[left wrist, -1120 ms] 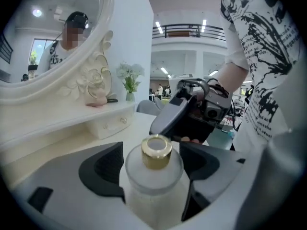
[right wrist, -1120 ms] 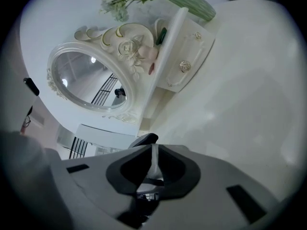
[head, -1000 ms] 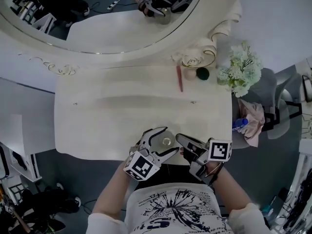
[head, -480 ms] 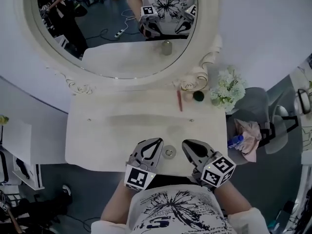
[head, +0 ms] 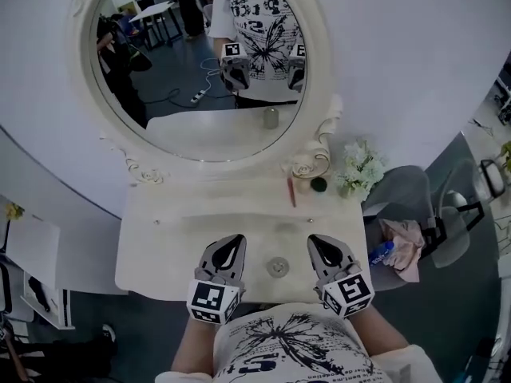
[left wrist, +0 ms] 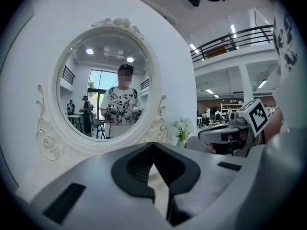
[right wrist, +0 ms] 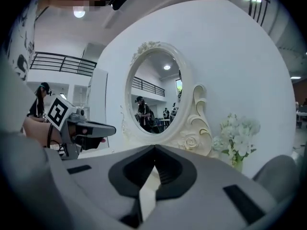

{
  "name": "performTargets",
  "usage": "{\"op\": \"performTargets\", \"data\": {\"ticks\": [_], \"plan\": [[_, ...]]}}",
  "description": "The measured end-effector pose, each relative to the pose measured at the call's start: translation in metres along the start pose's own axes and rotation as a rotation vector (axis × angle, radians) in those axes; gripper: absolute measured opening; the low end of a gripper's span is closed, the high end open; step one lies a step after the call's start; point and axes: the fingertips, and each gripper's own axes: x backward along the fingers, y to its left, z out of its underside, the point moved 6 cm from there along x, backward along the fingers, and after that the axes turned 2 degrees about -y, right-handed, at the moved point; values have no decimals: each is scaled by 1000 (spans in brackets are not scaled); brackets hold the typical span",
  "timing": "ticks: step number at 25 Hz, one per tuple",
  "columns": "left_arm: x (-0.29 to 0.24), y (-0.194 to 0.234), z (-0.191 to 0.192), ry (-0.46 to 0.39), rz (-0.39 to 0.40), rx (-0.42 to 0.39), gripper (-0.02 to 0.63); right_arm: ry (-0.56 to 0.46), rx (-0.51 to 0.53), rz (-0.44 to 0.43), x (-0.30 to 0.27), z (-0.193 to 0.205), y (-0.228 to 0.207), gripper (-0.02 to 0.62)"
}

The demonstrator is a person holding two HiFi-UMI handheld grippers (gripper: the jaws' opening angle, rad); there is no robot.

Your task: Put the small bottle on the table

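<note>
Head view: left gripper (head: 232, 239), right gripper (head: 314, 240) parallel; closed.

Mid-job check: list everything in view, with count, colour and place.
dressing table: 1, cream, centre
oval mirror: 1, white ornate frame, behind table
small bottle: 1, silvery, table's front edge, between grippers
slim stick: 1, red, table's back
round item: 1, dark green, beside stick
flowers: 1 bunch, white, table's back right corner
chair: 1, grey, right of table
cloth: 1, pink, on chair
plastic bottle: 1, blue cap, beside cloth
left gripper: 1, grey, fingers shut, empty
right gripper: 1, grey, fingers shut, empty
</note>
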Motion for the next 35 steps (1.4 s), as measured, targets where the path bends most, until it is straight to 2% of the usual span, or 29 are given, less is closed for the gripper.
{"op": "performTargets", "data": {"ticks": [4,10,21,35], "plan": [[8,-5,-7,-40,22,-30,20,-10,-62,-13,4,-1,0,17],[6,-18,-7,-36,66,-54,20,-18,-39,-10,8,-7,3,17],[9,-20,-10,-74,47,-22,20,-11,-22,-29,11,-8,10,17],[3,-23,-4,-41,32,-59,20,-3,-18,-12,9,-7,7,17]]}}
